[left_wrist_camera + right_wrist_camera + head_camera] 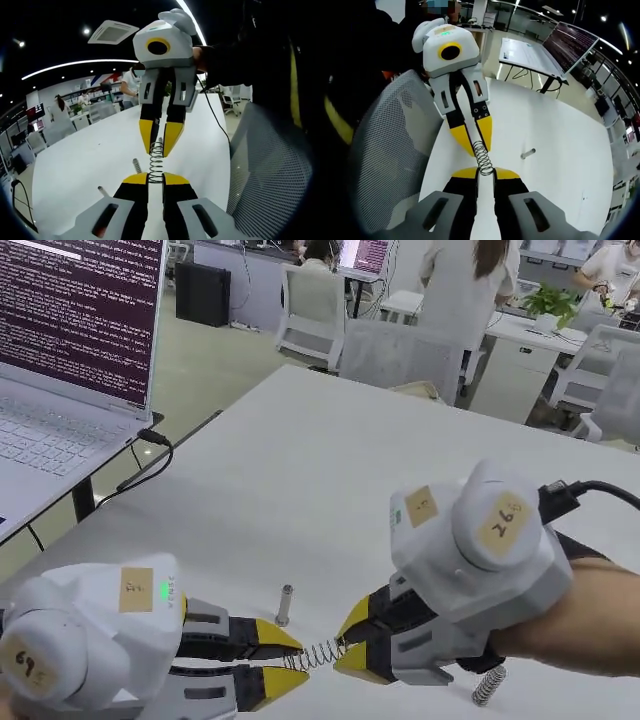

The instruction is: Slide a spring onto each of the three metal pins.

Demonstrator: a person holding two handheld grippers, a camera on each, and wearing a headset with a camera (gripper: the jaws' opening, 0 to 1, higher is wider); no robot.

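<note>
Your left gripper point(298, 660) sat nearest, at the lower left of the head view. It had a white moulded plastic body with a lit green lamp and black jaws ending in yellow wedge tips. A yellow sticker on its round end cap was handwritten "69", and a smaller sticker on top carried writing too small to read. Its jaws were closed onto one end of the spring point(320, 653), a thin steel coil spanning the gap between both tools' tips at bottom centre.

At the upper left, a silver laptop point(70, 330) showed a purple terminal screen with pale lines of text, none legible. A black cable point(150, 455) ran from its side.

Just behind the held spring, a short metal pin point(285, 605) stood upright on the table point(330, 460), whose top was plain matte white.

Right of centre, your right gripper point(342, 650) pinched the coil's other end, jaws clamped on it. Its cap sticker read "26" plus a further mark that could not be made out. A second spring point(488, 685) lay on the table at the lower right, partly under that gripper.

Beyond the table, the upper right held an open office with white desks point(520, 340), grey chairs point(400, 355), a potted plant point(550, 302) and a person in white point(465, 285) standing.
</note>
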